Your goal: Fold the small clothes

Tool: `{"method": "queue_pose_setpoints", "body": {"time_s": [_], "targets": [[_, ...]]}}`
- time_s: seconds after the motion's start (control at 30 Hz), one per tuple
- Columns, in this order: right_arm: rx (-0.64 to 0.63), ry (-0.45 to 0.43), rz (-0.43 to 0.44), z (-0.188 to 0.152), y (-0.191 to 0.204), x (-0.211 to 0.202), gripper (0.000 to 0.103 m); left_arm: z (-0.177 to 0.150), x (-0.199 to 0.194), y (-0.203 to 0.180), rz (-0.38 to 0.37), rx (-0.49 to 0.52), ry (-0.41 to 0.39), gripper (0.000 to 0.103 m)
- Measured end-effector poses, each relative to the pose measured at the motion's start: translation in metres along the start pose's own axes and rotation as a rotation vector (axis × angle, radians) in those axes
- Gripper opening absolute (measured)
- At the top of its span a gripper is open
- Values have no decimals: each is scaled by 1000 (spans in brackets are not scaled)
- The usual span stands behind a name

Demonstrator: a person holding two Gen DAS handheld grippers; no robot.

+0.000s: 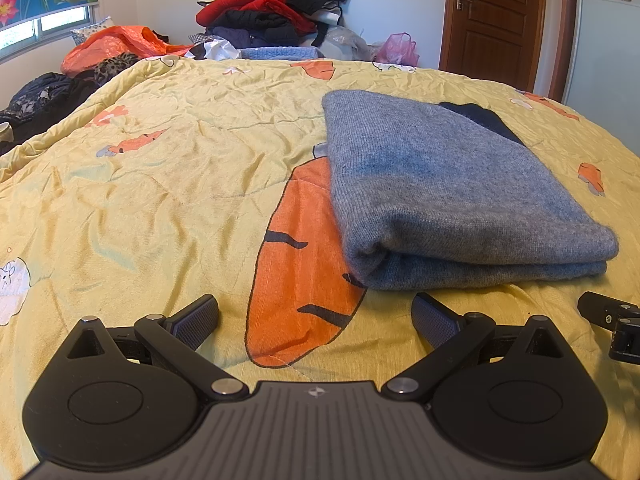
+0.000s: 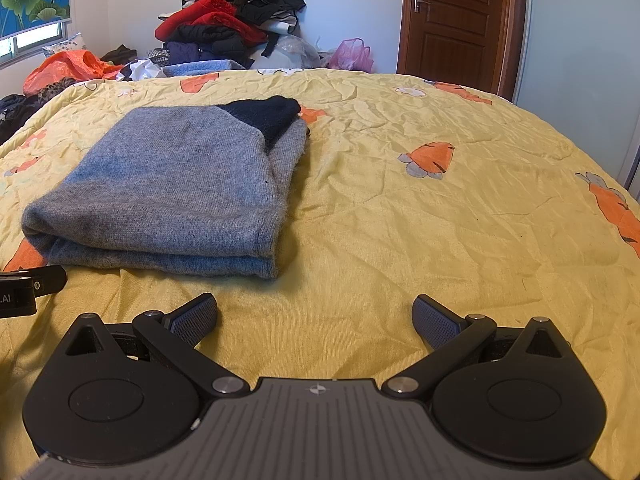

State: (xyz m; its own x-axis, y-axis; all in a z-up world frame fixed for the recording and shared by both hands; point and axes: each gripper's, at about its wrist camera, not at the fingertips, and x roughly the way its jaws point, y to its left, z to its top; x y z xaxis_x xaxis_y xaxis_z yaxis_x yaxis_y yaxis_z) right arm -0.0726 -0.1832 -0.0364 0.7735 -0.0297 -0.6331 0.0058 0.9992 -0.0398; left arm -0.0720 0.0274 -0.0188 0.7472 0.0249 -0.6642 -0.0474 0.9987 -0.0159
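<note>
A grey knit sweater [image 1: 440, 192] with a dark navy part [image 1: 486, 120] lies folded flat on the yellow carrot-print bedspread [image 1: 160, 184]. My left gripper [image 1: 316, 318] is open and empty, low over the bedspread, just in front of the sweater's near left corner. The sweater also shows in the right wrist view [image 2: 172, 184], ahead and to the left. My right gripper [image 2: 316, 318] is open and empty, in front of and to the right of the sweater. Each gripper's tip shows at the edge of the other's view: the right one [image 1: 612, 320], the left one [image 2: 32, 286].
A tall heap of red, black and dark clothes [image 1: 272, 4] stands at the far end of the bed, with an orange plastic bag [image 1: 116, 46] to its left and a pink bag [image 1: 398, 48] to its right. A brown door [image 1: 496, 20] is at the back right.
</note>
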Motion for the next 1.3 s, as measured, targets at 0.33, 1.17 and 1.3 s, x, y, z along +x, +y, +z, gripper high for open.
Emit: {"method": "queue_pose_setpoints", "body": {"time_s": [0.33, 1.17, 1.3], "targets": [[0, 0, 0, 0, 0, 0, 103, 0, 0, 0, 0, 0, 0, 103], [0, -1, 0, -1, 0, 0, 103, 2, 0, 0, -7, 4, 14, 103], [1, 0, 0, -1, 0, 0, 103, 5, 1, 1, -13, 8, 30, 103]]}}
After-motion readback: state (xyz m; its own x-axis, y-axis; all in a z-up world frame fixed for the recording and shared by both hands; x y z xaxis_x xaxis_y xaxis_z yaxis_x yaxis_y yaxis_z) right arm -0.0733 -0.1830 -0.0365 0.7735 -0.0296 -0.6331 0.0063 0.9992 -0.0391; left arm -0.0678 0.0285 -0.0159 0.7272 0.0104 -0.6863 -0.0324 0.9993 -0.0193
